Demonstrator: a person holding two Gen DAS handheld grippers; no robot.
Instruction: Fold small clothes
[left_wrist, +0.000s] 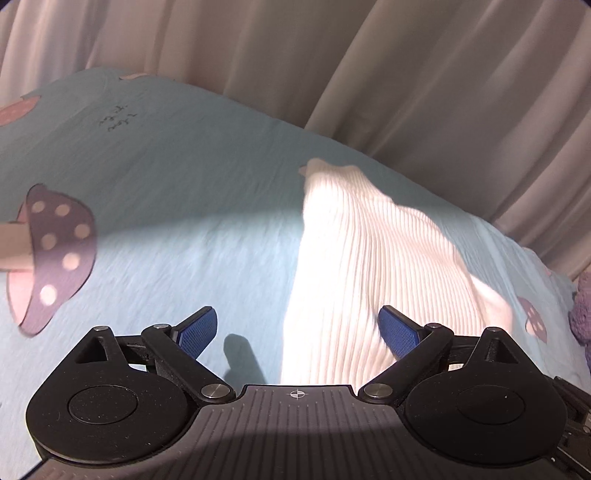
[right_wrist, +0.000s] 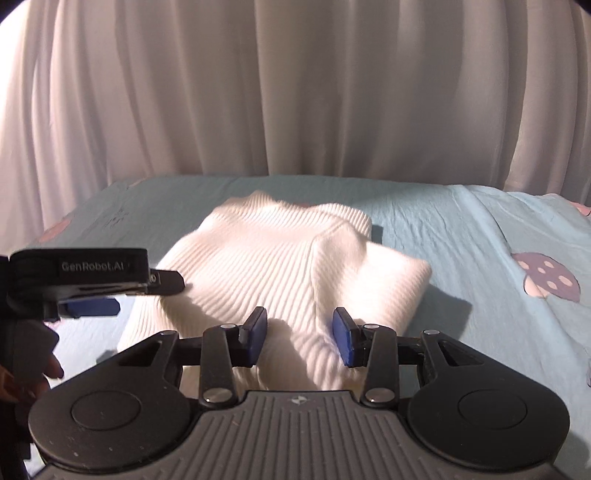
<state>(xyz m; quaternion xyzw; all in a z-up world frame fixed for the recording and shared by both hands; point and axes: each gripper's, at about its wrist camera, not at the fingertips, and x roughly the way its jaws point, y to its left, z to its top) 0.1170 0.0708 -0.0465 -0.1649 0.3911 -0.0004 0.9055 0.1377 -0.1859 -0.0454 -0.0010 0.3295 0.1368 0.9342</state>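
A white ribbed knit top lies partly folded on the light blue bedsheet. It also shows in the left wrist view, to the right of centre. My left gripper is open and empty, low over the sheet at the top's left edge. It also shows from the side in the right wrist view, at the top's left edge. My right gripper is open, with its blue pads on either side of a raised fold at the top's near edge, not closed on it.
The sheet has purple mushroom prints. A pale pleated curtain hangs behind the bed. A purple fuzzy object sits at the far right edge in the left wrist view.
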